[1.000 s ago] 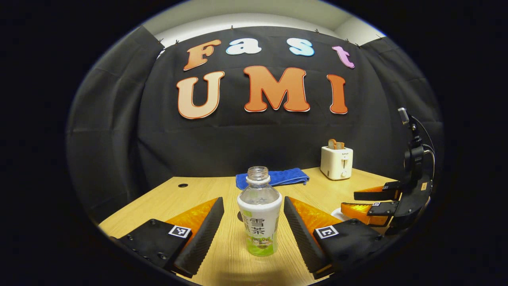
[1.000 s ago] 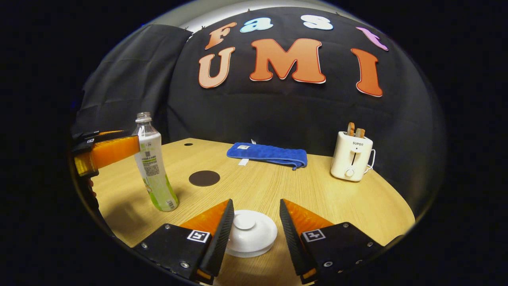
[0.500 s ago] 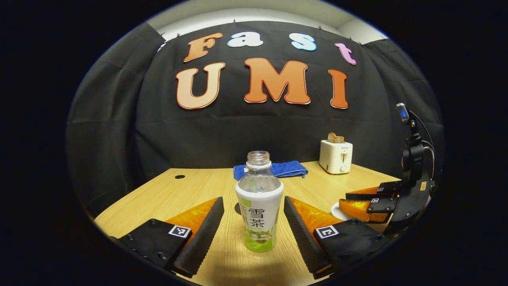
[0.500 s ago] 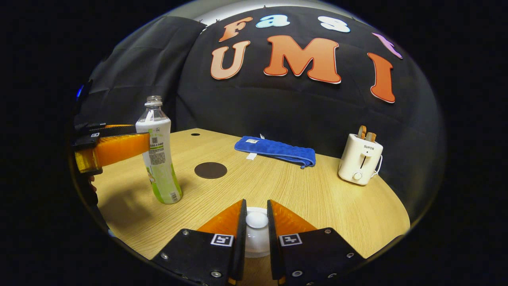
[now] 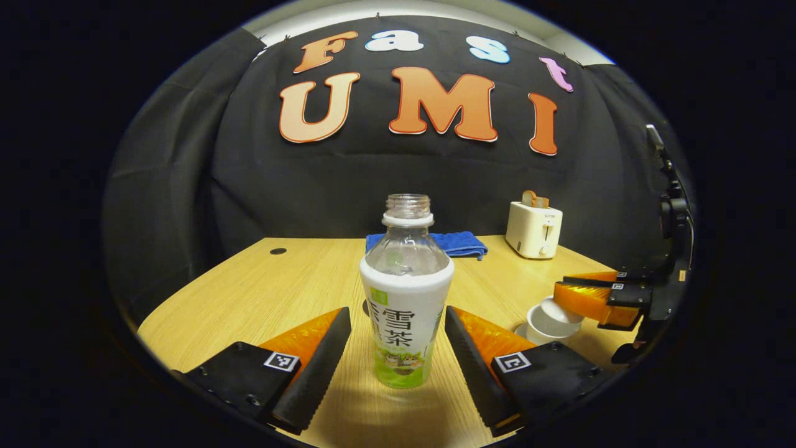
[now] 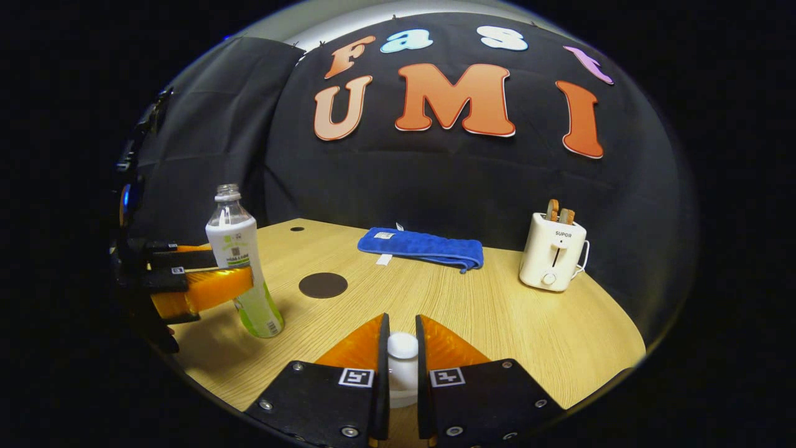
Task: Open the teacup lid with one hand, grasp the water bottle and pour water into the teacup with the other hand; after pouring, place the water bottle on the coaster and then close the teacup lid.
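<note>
Between the spread fingers of the left gripper [image 5: 397, 348] stands the bottle [image 5: 405, 292], so close squarely on its label while the right gripper [image 6: 398, 361], clamped on the lid [image 6: 402, 346], lifts clear of the cup [image 5: 548, 322]

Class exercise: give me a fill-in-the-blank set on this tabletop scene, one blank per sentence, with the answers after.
1. The right gripper is shut on the knob of the teacup ____.
2. The water bottle stands between the open fingers of the ____ gripper.
3. The folded towel at the back of the table is ____ in colour.
4. The round dark coaster has ____ on it.

Answers: lid; left; blue; nothing
</note>
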The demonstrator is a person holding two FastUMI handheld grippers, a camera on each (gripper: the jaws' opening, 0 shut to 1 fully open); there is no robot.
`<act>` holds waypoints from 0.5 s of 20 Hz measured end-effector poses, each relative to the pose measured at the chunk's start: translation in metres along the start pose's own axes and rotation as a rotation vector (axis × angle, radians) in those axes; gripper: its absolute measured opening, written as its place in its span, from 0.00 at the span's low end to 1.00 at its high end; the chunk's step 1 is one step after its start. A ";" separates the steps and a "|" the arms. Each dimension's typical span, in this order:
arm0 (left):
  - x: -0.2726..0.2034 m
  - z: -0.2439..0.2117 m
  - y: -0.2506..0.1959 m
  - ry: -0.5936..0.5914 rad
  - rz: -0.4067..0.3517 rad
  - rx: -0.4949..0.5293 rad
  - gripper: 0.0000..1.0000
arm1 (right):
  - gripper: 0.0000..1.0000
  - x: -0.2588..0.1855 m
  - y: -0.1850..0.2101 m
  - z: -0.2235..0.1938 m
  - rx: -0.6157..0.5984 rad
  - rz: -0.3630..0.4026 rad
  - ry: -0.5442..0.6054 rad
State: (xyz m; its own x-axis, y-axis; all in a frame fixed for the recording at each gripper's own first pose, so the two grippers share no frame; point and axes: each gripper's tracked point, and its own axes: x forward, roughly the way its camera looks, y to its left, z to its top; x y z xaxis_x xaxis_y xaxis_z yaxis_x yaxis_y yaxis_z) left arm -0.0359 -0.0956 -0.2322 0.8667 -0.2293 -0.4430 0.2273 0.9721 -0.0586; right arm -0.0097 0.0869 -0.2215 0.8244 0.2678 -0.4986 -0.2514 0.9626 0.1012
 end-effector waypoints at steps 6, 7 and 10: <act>0.020 -0.002 0.004 -0.027 0.060 0.012 0.69 | 0.18 -0.010 -0.025 0.010 0.062 -0.039 -0.026; 0.022 -0.002 0.004 -0.023 0.060 0.011 0.67 | 0.18 -0.013 -0.030 0.010 0.065 -0.049 -0.030; 0.023 0.006 0.009 -0.026 0.087 0.116 0.66 | 0.18 -0.020 -0.041 0.018 0.077 -0.073 -0.053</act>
State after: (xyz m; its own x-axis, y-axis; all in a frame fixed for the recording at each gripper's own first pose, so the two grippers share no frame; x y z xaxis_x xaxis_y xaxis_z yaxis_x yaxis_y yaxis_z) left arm -0.0108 -0.0923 -0.2374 0.8963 -0.1472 -0.4184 0.1995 0.9763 0.0839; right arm -0.0068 0.0433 -0.2006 0.8652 0.1967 -0.4612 -0.1519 0.9794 0.1327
